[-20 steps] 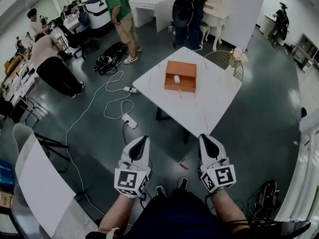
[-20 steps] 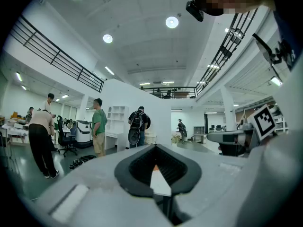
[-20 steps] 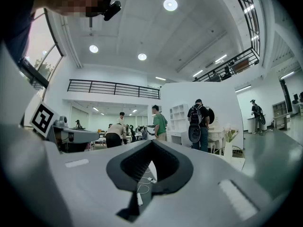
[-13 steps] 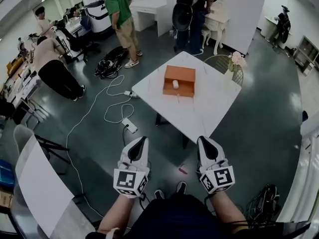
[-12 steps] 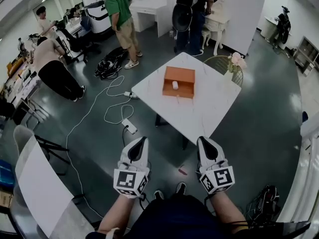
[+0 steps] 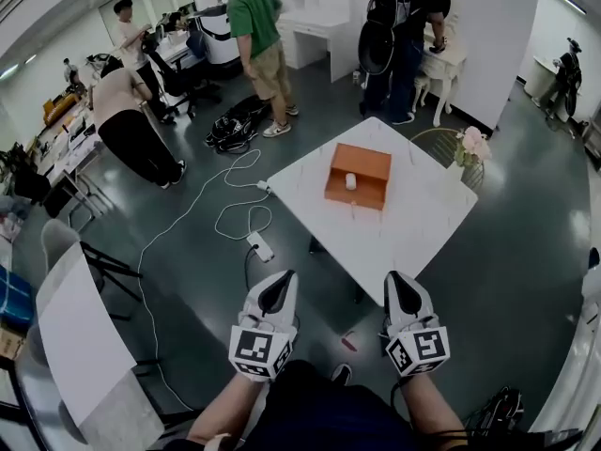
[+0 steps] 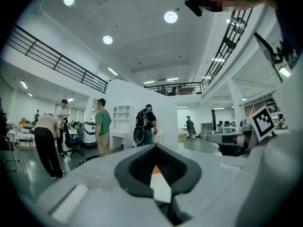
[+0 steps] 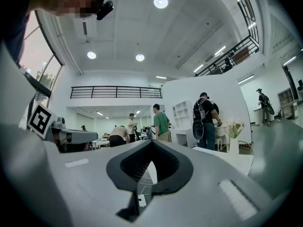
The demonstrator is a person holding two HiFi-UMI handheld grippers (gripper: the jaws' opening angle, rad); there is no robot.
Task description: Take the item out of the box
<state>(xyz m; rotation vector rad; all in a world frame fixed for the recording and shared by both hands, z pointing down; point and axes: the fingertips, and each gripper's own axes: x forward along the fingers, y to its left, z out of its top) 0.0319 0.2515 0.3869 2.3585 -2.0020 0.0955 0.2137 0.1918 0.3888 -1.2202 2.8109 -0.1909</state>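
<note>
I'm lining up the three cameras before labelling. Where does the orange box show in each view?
Head view: orange box on the white table, right of centre and slightly above it.
Left gripper view: thin orange sliver just below centre, likely the box.
Right gripper view: not in it.
Shared landmark: person in green shirt, in all three.

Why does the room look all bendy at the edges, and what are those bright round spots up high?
Head view: the wide lens bends the floor and walls near the edges, while the table and box in the middle stay sharp. Left gripper view: the ceiling lamps glare as white spots, and the corners go black. Right gripper view: same lamp glare and dark corners.
</note>
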